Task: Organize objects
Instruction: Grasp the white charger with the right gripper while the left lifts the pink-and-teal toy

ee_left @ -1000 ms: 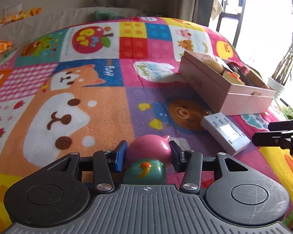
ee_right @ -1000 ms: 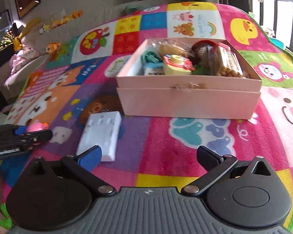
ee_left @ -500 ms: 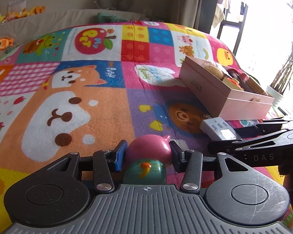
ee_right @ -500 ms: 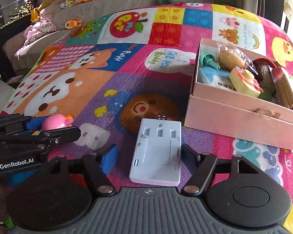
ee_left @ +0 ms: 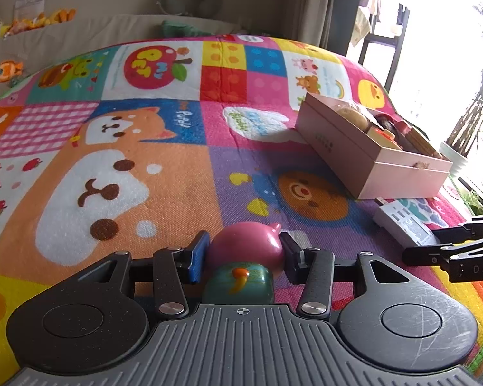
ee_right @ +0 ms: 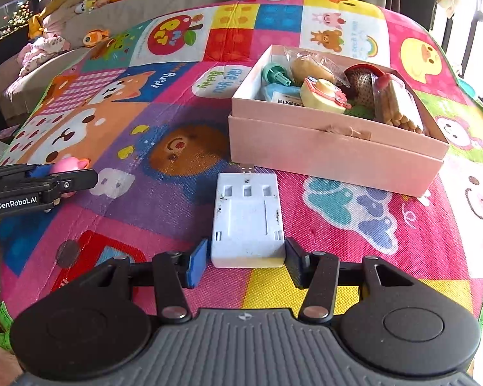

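Note:
My left gripper [ee_left: 241, 254] is shut on a pink and green toy [ee_left: 246, 247] and holds it low over the colourful play mat [ee_left: 145, 160]. My right gripper [ee_right: 245, 260] has its jaws on both sides of the near end of a white rectangular device [ee_right: 246, 215] that lies on the mat; the pads look close to or touching its sides. The device also shows in the left wrist view [ee_left: 402, 225]. The open pink box [ee_right: 331, 151] stands just beyond it, filled with snacks and small toys.
The left gripper and the pink toy show at the left edge of the right wrist view [ee_right: 38, 186]. A sofa with plush toys [ee_right: 80, 3] lies beyond the mat. A window and a potted plant [ee_left: 467, 128] are to the right.
My right gripper has moved forward and its jaws have narrowed around the white device. My left gripper still holds the pink toy, almost unmoved.

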`<state>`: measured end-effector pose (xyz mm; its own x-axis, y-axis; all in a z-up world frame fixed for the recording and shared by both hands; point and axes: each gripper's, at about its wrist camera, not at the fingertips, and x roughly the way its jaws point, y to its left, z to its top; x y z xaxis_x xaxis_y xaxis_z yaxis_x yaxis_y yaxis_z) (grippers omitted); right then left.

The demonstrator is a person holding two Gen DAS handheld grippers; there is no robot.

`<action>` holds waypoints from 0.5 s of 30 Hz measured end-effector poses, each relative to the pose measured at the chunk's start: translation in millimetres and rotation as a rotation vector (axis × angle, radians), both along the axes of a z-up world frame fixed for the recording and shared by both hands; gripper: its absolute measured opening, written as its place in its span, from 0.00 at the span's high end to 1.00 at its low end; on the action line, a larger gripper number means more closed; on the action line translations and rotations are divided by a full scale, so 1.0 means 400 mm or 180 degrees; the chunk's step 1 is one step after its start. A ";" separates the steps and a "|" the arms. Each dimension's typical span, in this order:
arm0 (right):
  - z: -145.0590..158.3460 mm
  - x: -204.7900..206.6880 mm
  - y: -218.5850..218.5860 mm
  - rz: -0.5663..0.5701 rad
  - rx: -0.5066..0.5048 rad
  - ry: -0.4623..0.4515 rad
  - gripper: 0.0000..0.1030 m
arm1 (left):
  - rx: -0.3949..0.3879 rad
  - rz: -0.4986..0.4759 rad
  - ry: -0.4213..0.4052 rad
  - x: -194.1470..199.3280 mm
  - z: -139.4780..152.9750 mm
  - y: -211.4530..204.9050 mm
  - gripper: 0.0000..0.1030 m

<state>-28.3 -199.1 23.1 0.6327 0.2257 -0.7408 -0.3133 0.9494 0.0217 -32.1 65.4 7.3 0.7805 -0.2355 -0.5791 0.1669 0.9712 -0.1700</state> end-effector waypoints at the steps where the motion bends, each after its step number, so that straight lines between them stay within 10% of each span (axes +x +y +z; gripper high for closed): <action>1: -0.002 0.008 0.006 -0.0016 0.0006 -0.0028 0.49 | 0.0006 0.0000 0.0000 0.000 0.000 0.000 0.50; 15: 0.052 -0.029 -0.031 0.0157 0.0193 -0.0231 0.54 | -0.0043 -0.0153 0.0097 0.006 0.019 -0.016 0.52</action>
<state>-39.8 -211.6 43.8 0.6712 0.3008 -0.6775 -0.3624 0.9304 0.0541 -29.5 59.1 14.9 0.7502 -0.2802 -0.5990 0.2077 0.9598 -0.1888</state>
